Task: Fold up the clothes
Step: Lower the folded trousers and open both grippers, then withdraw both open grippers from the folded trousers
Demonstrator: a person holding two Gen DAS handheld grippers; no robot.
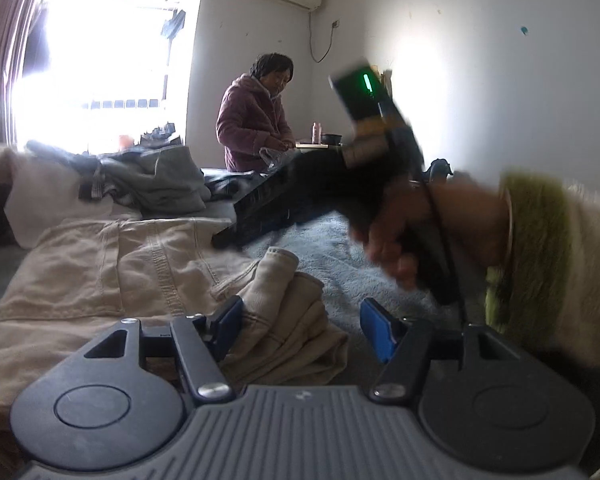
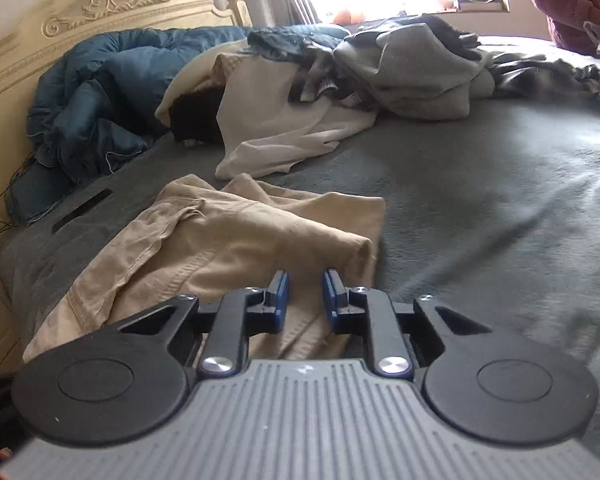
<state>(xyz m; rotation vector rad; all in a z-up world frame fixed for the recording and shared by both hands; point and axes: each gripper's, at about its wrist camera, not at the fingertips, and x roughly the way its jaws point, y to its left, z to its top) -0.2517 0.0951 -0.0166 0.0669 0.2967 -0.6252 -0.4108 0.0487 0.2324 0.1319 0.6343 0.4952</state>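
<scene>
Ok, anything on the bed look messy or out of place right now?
Yes. The tan trousers lie rumpled, one edge bunched into a thick roll rather than folded flat. Behind them, a heap of unfolded clothes and a blue quilt crumpled against the headboard. Nothing looks damaged or spilled.

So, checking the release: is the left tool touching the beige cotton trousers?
Cannot tell. The left wrist view shows the left tool open around the beige cotton trousers' bunched fold.

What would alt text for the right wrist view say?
A hand-held tool with blue-padded fingers hovers over crumpled tan trousers on a grey bed cover, nothing visibly gripped. Behind lie a heap of unfolded clothes, a blue quilt and a carved cream headboard.
</scene>
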